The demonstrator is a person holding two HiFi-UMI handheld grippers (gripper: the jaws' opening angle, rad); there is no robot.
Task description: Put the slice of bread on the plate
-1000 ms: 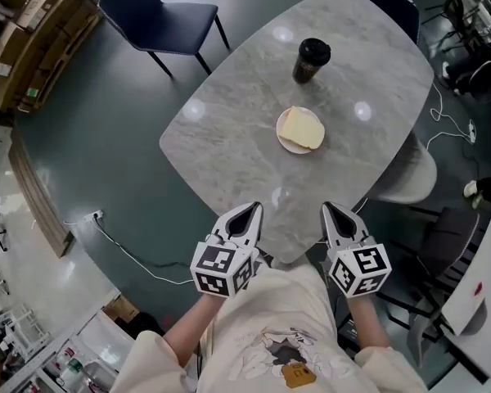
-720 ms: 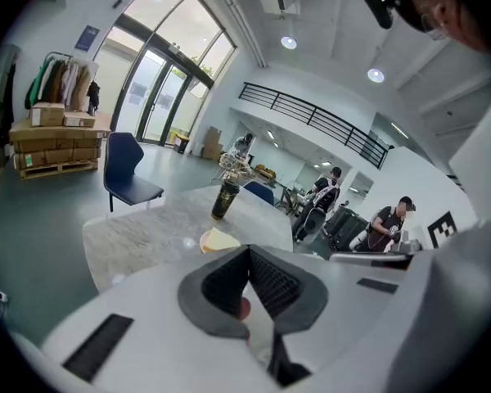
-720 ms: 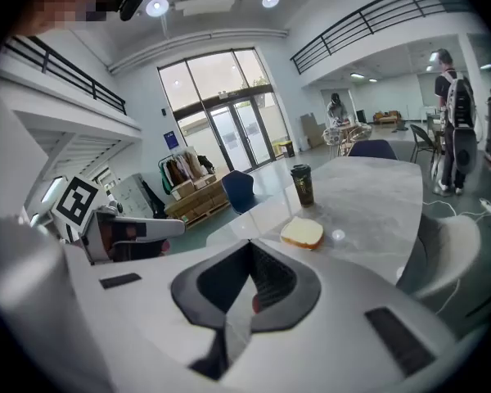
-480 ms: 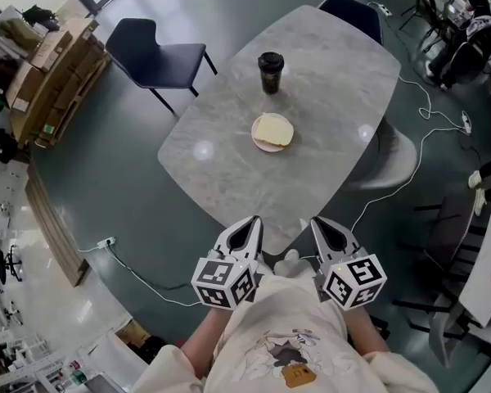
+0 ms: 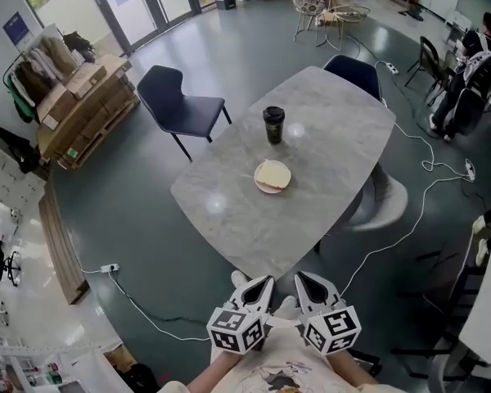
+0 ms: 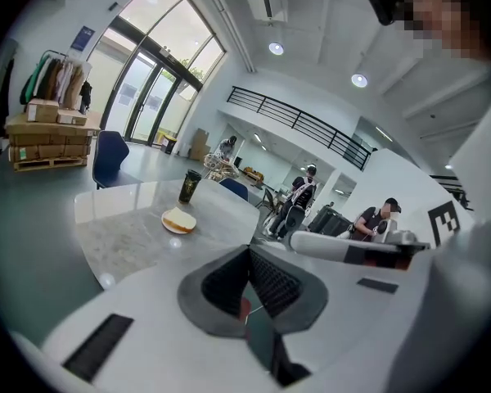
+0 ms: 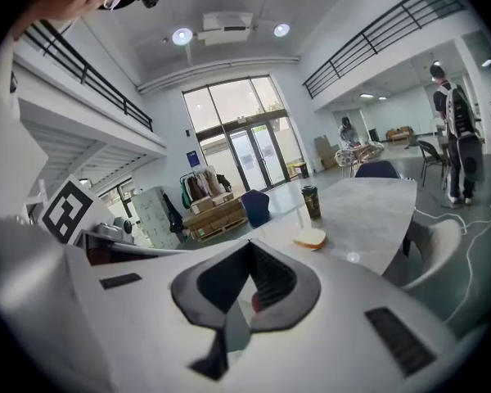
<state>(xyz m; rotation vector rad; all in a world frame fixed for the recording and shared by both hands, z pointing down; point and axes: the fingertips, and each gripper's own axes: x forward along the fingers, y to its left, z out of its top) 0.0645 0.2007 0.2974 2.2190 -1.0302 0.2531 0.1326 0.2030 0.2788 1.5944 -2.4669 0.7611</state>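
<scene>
A pale slice of bread point(image 5: 273, 173) lies on a small white plate point(image 5: 262, 188) in the middle of the grey marble table point(image 5: 335, 129). The bread also shows in the left gripper view point(image 6: 179, 218) and the right gripper view point(image 7: 311, 237), far ahead of the jaws. My left gripper point(image 5: 260, 285) and right gripper point(image 5: 305, 282) hang side by side close to my body, well short of the table's near corner. Both are shut, with nothing between the jaws point(image 6: 247, 256) point(image 7: 250, 252).
A dark takeaway cup point(image 5: 273, 124) stands just beyond the plate. A navy chair point(image 5: 180, 105) is at the table's left, another point(image 5: 356, 70) at its far end, a white seat point(image 5: 390, 203) at its right. Cables point(image 5: 131, 305) trail over the floor. People stand in the background.
The view has drawn back from the table, so bread and plate look smaller and farther. Both grippers have come back toward my body and closer together, still shut.
</scene>
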